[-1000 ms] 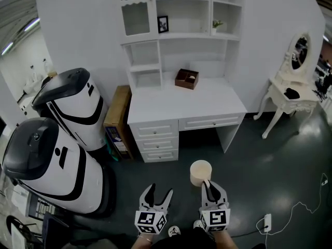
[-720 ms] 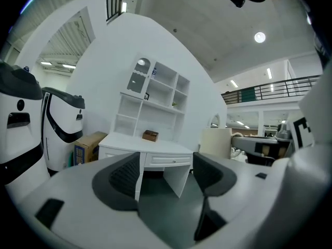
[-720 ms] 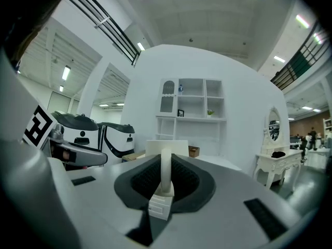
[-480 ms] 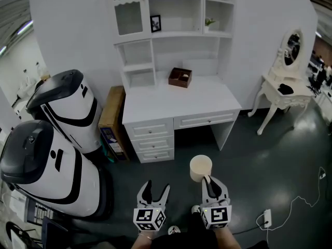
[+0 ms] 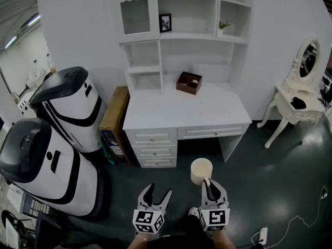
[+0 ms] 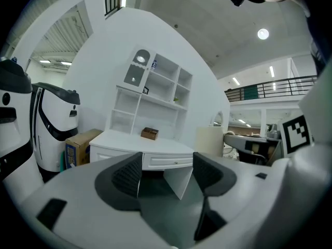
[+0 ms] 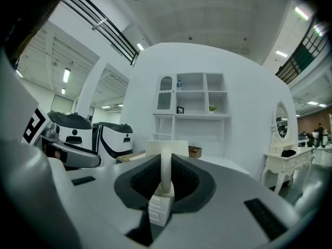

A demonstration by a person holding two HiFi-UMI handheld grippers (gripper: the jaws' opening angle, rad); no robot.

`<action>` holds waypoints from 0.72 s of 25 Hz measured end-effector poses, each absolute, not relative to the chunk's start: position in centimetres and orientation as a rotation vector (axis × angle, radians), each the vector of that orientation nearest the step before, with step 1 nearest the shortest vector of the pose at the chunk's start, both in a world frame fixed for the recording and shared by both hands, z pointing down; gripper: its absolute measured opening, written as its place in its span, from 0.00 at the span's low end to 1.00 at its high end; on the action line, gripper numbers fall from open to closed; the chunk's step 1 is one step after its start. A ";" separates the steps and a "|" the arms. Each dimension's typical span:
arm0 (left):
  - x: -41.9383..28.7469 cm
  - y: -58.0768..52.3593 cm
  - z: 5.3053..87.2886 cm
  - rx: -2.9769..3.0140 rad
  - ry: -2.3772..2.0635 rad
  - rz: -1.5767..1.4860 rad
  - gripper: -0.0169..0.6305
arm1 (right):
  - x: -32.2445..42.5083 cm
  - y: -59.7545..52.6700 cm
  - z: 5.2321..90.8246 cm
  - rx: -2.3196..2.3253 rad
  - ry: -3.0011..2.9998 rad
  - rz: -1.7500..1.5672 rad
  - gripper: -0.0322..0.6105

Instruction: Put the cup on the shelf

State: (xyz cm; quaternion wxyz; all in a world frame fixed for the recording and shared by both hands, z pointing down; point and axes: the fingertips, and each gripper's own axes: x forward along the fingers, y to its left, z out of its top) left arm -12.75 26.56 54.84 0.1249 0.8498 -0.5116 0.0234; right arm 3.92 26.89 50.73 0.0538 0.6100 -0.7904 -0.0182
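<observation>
A cream cup (image 5: 201, 170) hangs above the dark floor in front of the white desk (image 5: 181, 110). My right gripper (image 5: 206, 182) is shut on its handle. In the right gripper view the handle (image 7: 165, 166) stands upright between the black pads, and the cup body (image 7: 166, 147) faces the white shelf unit (image 7: 192, 95). My left gripper (image 5: 157, 190) is beside it on the left, open and empty, its jaws having just been opening. The left gripper view shows the gap of the left gripper (image 6: 166, 173) bare and the cup (image 6: 210, 141) off to the right. The shelf unit (image 5: 179, 35) rises from the desk.
Two big white and black machines (image 5: 67, 108) (image 5: 41, 165) stand at the left, with a cardboard box (image 5: 115, 115) beside the desk. A brown box (image 5: 189, 82) is on the desk, a picture frame (image 5: 165, 23) and a plant (image 5: 224, 24) on the shelves. A white vanity table (image 5: 298, 100) stands at the right.
The head view has swung a little, and the desk now sits slightly more to the right. Both grippers keep side by side, the cup still in the right one.
</observation>
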 end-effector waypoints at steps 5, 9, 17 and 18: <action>-9.5 21.1 54.4 2.456 -1.535 0.065 0.49 | 7.0 20.8 50.7 1.795 -2.430 -0.064 0.13; -6.8 17.2 54.0 2.449 -1.562 0.062 0.49 | 9.3 16.3 50.0 1.761 -2.463 -0.086 0.13; -1.3 11.3 54.4 2.426 -1.593 0.037 0.49 | 13.2 10.0 49.6 1.679 -2.510 -0.129 0.13; -0.6 10.7 54.4 2.427 -1.590 0.037 0.49 | 13.7 9.4 49.6 1.676 -2.515 -0.129 0.13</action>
